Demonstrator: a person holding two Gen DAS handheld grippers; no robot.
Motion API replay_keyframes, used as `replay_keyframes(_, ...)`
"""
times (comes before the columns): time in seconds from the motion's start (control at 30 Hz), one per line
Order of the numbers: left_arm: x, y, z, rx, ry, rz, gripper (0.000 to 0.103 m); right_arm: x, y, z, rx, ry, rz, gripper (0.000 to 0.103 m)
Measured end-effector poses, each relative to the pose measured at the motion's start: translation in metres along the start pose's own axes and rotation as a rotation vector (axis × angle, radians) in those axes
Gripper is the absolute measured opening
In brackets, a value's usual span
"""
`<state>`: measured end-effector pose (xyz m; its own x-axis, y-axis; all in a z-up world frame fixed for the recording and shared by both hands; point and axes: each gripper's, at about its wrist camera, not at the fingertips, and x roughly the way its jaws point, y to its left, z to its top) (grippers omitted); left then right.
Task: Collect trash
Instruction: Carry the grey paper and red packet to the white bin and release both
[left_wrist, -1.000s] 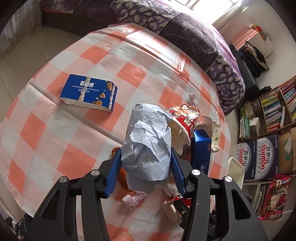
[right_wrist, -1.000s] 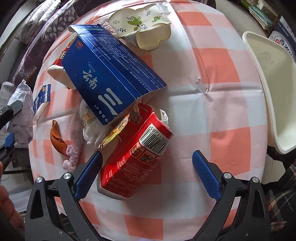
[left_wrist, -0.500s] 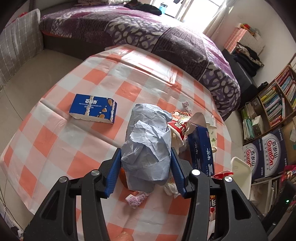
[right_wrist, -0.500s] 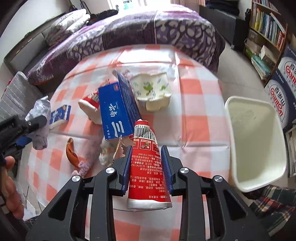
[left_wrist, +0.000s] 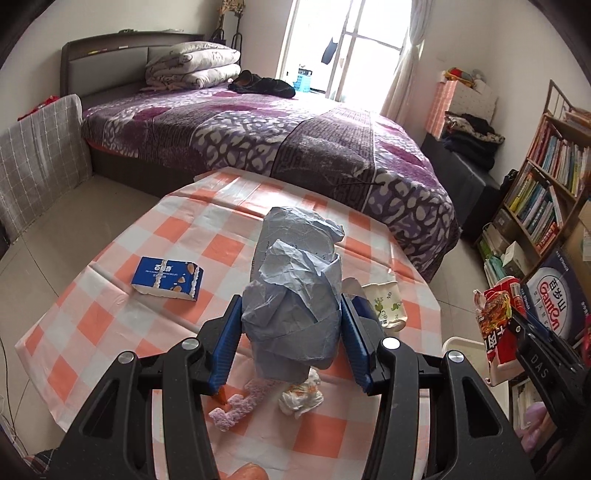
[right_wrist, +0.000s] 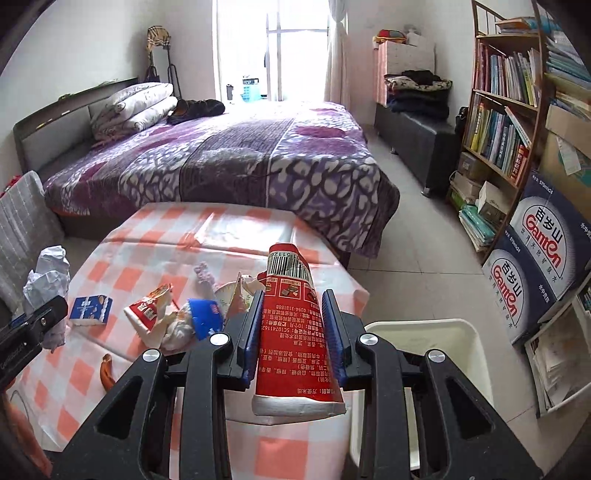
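My left gripper (left_wrist: 291, 332) is shut on a crumpled grey-blue paper wad (left_wrist: 295, 295), held above the orange-checked table (left_wrist: 177, 236). My right gripper (right_wrist: 293, 332) is shut on a flattened red snack carton (right_wrist: 293, 325), lifted over the table's right edge beside a white bin (right_wrist: 424, 332). In the left wrist view the red carton (left_wrist: 496, 325) shows at far right. On the table lie a blue biscuit box (left_wrist: 168, 282), a floral paper cup (left_wrist: 386, 304), a crumpled wrapper (left_wrist: 301, 397), a pink scrap (left_wrist: 240, 404), another red wrapper (right_wrist: 147, 310) and a blue carton (right_wrist: 205, 317).
A purple-quilted bed (left_wrist: 295, 140) stands just beyond the table. A bookshelf (right_wrist: 506, 110) and stacked cartons (right_wrist: 535, 258) line the right wall. An orange peel (right_wrist: 107, 371) lies near the table's front left. Tiled floor (right_wrist: 413, 236) is between bed and shelf.
The right gripper closed on the red carton and lifted it off the table toward the white bin. The left gripper rose and tilted up with the paper wad still held.
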<state>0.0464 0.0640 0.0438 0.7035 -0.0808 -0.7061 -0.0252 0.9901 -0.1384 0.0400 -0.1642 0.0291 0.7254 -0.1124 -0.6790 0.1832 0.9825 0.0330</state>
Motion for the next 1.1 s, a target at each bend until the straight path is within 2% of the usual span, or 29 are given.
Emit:
replay_keyframes(0.4, 0.02, -0.095, -0.017, 0.096, 0.053, -0.072, 0.051, 0.006, -0.075, -0.003, 0.084, -0.018, -0.105, 0.03)
replay_keyframes(0.67, 0.038, -0.159, -0.037, 0.19, 0.117, -0.133, 0.051, 0.021, -0.131, -0.01, 0.155, 0.056, -0.178, 0.032)
replay_keyframes(0.77, 0.045, -0.181, -0.045, 0.226, 0.144, -0.154, 0.051, 0.025, -0.15, -0.015, 0.191, 0.095, -0.213, 0.035)
replay_keyframes(0.8, 0.048, -0.188, -0.047, 0.237, 0.154, -0.161, 0.051, 0.026, -0.158, -0.016, 0.209, 0.103, -0.223, 0.045)
replay_keyframes(0.83, 0.051, -0.195, -0.05, 0.246, 0.165, -0.169, 0.051, 0.025, -0.164, -0.017, 0.226, 0.106, -0.237, 0.059)
replay_keyframes(0.9, 0.057, -0.206, -0.055, 0.255, 0.189, -0.186, 0.051, 0.02, -0.176, -0.02, 0.261, 0.088, -0.272, 0.078)
replay_keyframes(1.1, 0.07, -0.236, -0.067, 0.281, 0.239, -0.219, 0.051, 0.015, -0.206, -0.024, 0.328, 0.081, -0.315, 0.082)
